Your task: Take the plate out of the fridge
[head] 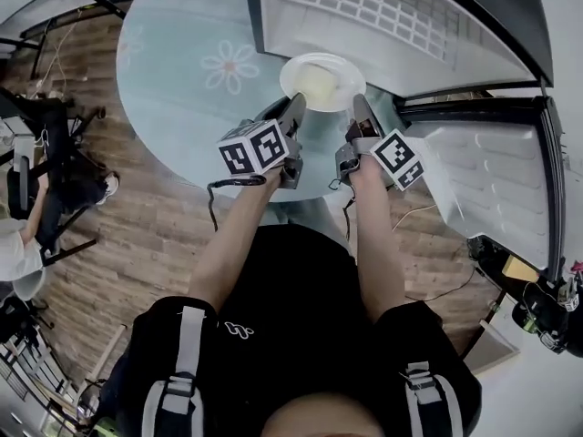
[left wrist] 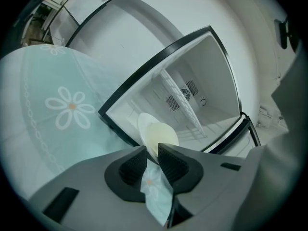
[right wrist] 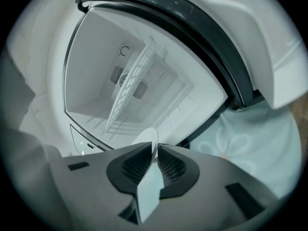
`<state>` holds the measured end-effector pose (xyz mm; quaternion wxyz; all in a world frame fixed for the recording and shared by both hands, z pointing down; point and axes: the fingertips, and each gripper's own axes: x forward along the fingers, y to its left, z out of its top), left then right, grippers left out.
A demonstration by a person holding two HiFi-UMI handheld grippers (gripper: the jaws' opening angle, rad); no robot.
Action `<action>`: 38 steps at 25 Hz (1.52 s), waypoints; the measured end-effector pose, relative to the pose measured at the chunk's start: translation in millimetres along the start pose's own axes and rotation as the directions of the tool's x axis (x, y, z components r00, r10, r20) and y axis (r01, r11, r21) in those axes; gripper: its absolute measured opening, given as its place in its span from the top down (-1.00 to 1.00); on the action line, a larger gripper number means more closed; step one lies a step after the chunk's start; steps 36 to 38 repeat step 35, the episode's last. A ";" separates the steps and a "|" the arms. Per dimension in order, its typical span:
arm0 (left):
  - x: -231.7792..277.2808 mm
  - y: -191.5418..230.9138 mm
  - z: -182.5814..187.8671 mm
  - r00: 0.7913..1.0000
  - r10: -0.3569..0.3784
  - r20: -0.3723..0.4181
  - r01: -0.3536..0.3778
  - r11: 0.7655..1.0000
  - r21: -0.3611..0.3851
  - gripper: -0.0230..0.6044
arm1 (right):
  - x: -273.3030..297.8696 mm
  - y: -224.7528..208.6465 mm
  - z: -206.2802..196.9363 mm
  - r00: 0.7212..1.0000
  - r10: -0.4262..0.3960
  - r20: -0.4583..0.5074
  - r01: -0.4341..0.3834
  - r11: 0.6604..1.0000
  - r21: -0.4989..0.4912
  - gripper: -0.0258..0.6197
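Plate (head: 319,80) gripped by its rim between both grippers, just in front of the open fridge (head: 410,16).
The left gripper (left wrist: 152,155) has its jaws narrowly pinching one edge, and the right gripper (right wrist: 155,150) has its jaws nearly together on the opposite thin edge. A flowered rug (head: 182,80) lies below. The fridge door (head: 492,180) stands open alongside. The pale yellow contents of the plate are hard to identify.

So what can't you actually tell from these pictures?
The pale lump on the plate: too small in the head view; the left gripper hides its lower part in its own view.
The plate's face in the right gripper view: edge-on, a sliver in the right gripper.
The fridge: far end cut off by the head view's top edge.
Whether the plate touches the mat: its underside is hidden.
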<state>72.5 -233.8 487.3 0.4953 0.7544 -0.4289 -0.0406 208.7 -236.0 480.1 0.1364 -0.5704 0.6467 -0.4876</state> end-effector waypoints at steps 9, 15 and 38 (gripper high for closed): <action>-52.2 -24.4 15.6 0.995 -0.088 0.043 0.087 0.996 0.036 0.72 | -41.3 45.2 -13.9 0.993 0.096 0.076 -0.098 0.995 0.024 0.79; -67.6 -31.0 31.8 0.993 -0.101 0.064 0.095 0.991 0.089 0.74 | -43.0 60.6 -19.7 0.985 0.128 0.119 -0.134 0.990 0.039 0.80; -79.8 -4.1 44.3 0.989 -0.119 0.084 0.118 0.993 0.017 0.73 | -31.4 83.0 -36.3 0.981 0.147 0.127 -0.154 0.987 0.051 0.82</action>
